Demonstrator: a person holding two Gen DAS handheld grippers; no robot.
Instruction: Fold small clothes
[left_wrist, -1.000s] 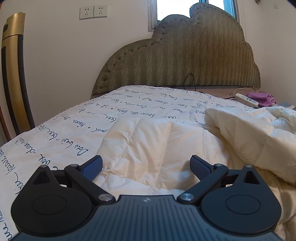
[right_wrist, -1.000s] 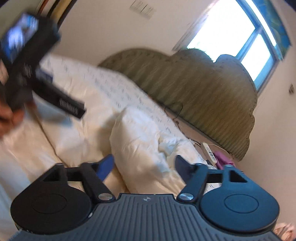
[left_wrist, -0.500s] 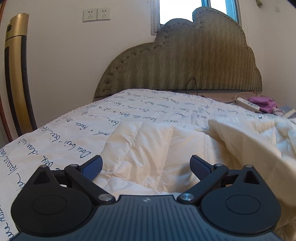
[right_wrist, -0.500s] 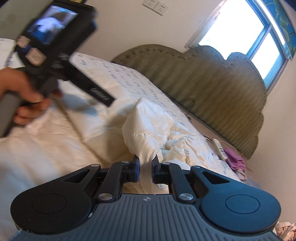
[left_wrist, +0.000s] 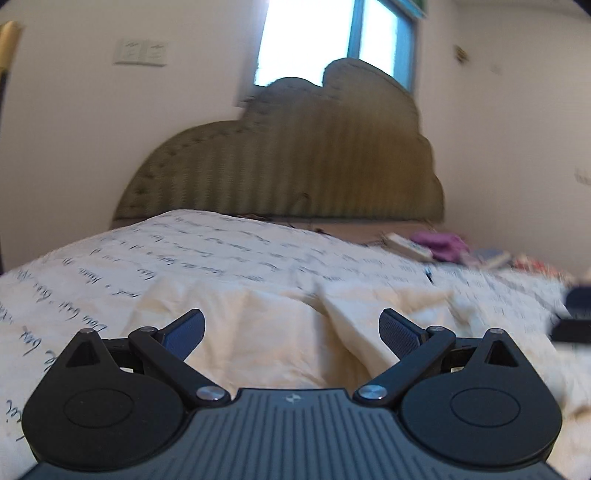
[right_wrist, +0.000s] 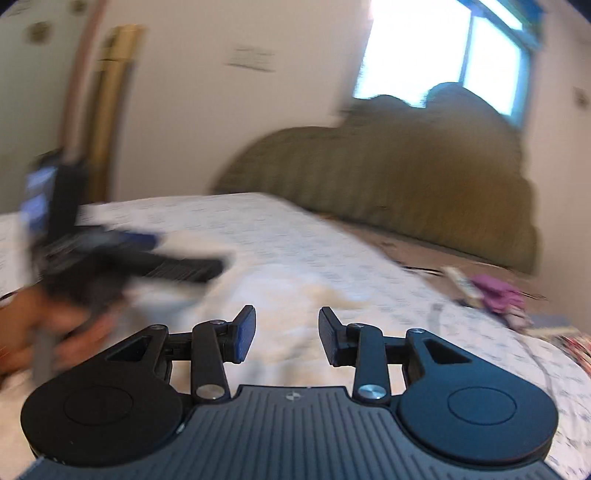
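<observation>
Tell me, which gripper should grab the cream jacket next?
Probably the left gripper: its fingers are open wide, right over the cream jacket. The right gripper is also open, but its view is blurred.

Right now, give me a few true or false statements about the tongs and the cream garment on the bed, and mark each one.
1. The left tongs are wide open with nothing between them. True.
2. The right tongs are clamped shut on the cream garment. False: the jaws stand apart and grip nothing.
3. The cream garment lies on a bedcover printed with handwriting. True.
4. A purple cloth lies near the headboard at the far side of the bed. True.
5. The left tongs' pads are red. False: the pads are blue.
</observation>
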